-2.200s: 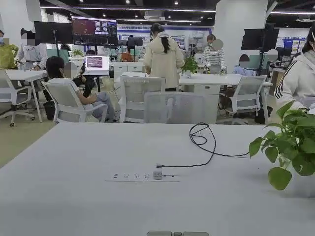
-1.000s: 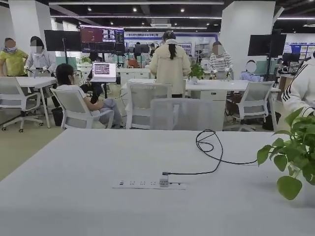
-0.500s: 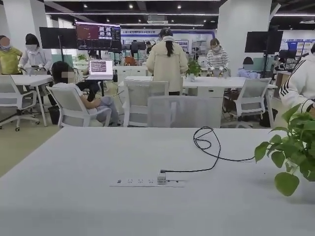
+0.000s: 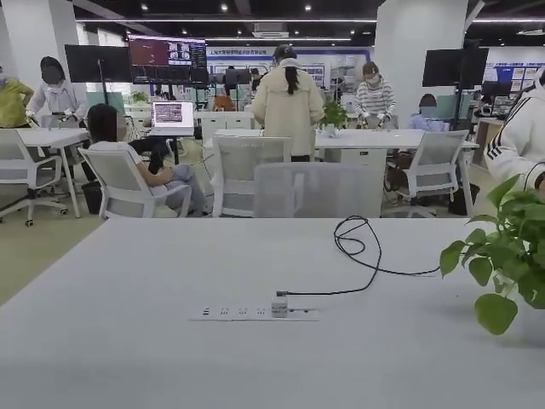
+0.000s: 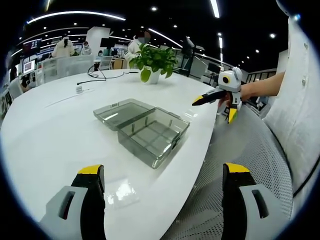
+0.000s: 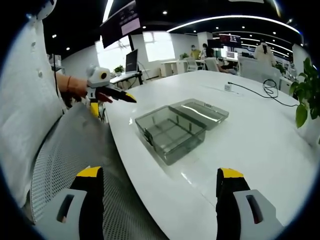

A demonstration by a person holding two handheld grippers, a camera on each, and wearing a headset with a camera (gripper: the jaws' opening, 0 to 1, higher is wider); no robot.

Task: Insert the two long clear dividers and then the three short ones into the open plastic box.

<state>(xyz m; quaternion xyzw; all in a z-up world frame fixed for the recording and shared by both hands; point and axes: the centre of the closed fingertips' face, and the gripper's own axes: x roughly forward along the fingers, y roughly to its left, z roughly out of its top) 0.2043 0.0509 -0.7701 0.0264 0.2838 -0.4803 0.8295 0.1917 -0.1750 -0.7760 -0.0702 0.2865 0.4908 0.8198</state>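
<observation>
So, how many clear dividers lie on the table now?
2 clear patches show: one at the near table edge, one between box and right gripper; either may be a stack hiding more.

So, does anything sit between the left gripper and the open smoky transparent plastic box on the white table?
Nothing visible does. The open left gripper faces the smoky transparent plastic box across bare white table; a clear flat sheet, probably a divider, lies flat beside its left jaw.
</observation>
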